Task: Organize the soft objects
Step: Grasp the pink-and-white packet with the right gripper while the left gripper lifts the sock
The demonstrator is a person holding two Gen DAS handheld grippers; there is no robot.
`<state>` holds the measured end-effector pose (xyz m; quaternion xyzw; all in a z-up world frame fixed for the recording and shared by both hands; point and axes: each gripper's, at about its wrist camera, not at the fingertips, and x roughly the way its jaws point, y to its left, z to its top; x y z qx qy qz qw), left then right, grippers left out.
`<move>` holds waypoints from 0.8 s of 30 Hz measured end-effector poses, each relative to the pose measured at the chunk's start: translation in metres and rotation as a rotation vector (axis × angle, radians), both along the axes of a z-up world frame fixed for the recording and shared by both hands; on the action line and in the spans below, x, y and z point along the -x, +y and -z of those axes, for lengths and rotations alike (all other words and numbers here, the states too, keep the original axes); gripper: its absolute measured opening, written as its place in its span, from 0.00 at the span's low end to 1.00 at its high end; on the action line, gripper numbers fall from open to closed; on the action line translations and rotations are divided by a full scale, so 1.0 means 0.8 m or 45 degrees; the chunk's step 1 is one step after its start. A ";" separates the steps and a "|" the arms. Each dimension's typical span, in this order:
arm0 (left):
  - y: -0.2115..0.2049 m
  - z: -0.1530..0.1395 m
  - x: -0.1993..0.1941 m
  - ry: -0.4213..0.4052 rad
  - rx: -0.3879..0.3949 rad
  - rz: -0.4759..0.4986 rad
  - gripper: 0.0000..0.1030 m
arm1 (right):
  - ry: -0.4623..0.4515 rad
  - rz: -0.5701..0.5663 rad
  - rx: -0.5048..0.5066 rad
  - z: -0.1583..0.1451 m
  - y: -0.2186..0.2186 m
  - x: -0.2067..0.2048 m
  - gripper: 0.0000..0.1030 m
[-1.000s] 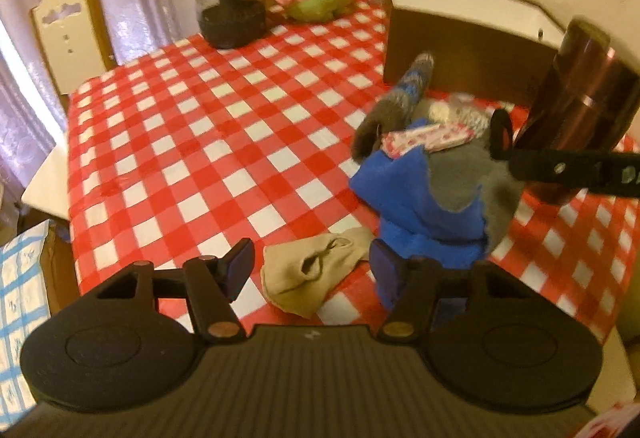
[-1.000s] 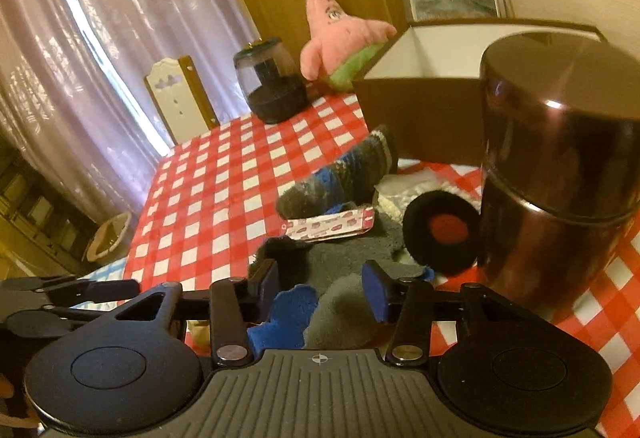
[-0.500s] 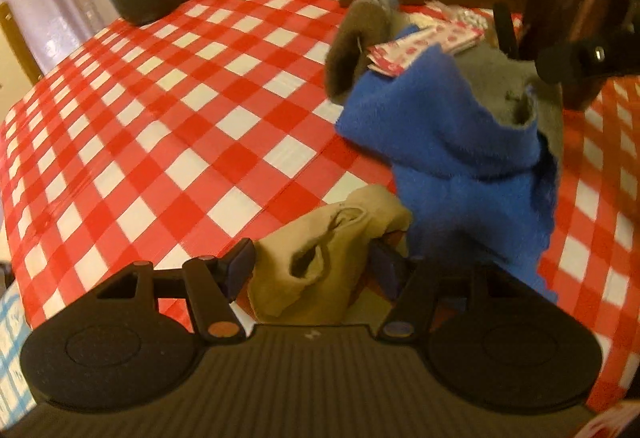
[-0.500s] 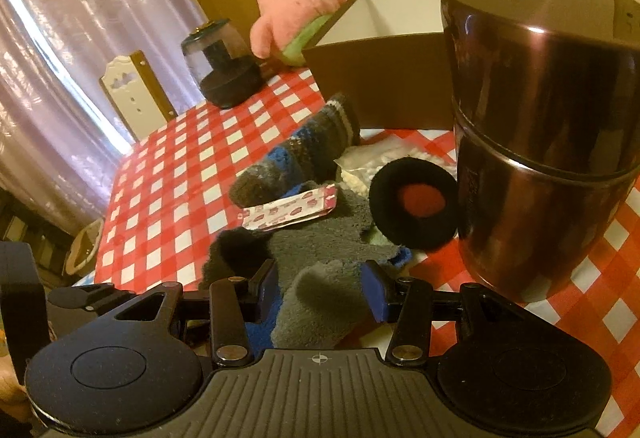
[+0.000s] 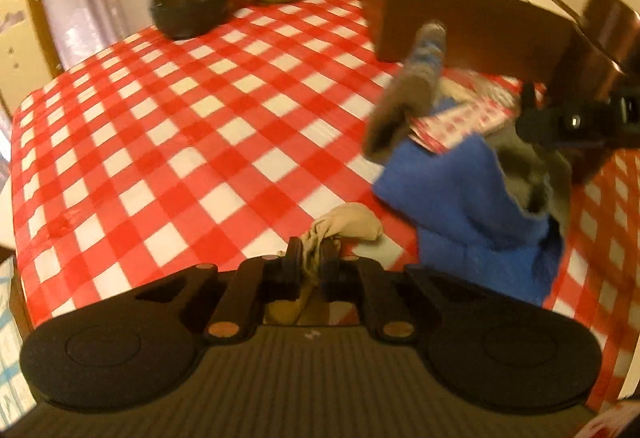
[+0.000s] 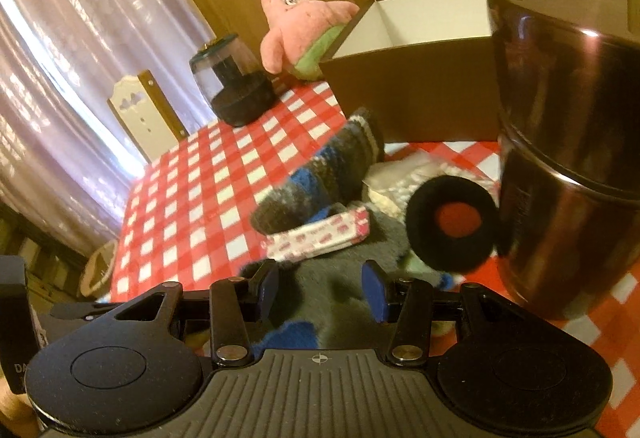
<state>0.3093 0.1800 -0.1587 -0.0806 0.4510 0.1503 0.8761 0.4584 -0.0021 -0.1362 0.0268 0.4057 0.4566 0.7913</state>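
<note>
the brown cardboard box [image 6: 412, 86] at the far edge of the red-checked tabletop [image 5: 192, 126] looks empty, so sorting has barely begun. blue and grey fleece cloths [image 5: 460, 198] still lie heaped. right gripper [image 6: 320, 292], jaws half-open, straddles them; left gripper [image 5: 312, 262], jaws clamped, holds the beige fabric pouch [image 5: 344, 228] at the near edge.

A counter [image 5: 208, 142] covered in a red-and-white checked cloth is carrying everything here. At its far side a black-based jar with a clear upper part [image 6: 234, 86] is standing beside a pink and green plush star figure [image 6: 296, 26], with an open brown cardboard box, white inside, [image 6: 424, 90] sitting next to it. A tall shiny dark brown cylindrical canister [image 6: 568, 166] is standing nearer. A grey and blue striped knitted sock [image 6: 324, 174] is lying before the box, touching a blue and grey fleece heap [image 5: 472, 206]. A crumpled beige cloth [image 5: 348, 226] is lying, perhaps partly lifted, near the front edge.
</note>
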 end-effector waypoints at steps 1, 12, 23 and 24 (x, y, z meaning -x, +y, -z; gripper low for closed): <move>0.004 -0.001 -0.001 -0.003 0.011 -0.018 0.07 | 0.013 0.009 -0.012 0.001 0.003 -0.002 0.46; 0.018 -0.001 0.001 0.013 0.049 -0.108 0.08 | 0.405 0.261 -0.219 0.044 0.009 -0.048 0.32; 0.013 -0.004 0.006 0.023 0.057 -0.116 0.08 | 0.534 0.357 -0.304 0.064 0.012 -0.069 0.06; 0.014 -0.006 0.007 0.019 0.056 -0.118 0.08 | 0.533 0.357 -0.316 0.064 0.010 -0.069 0.05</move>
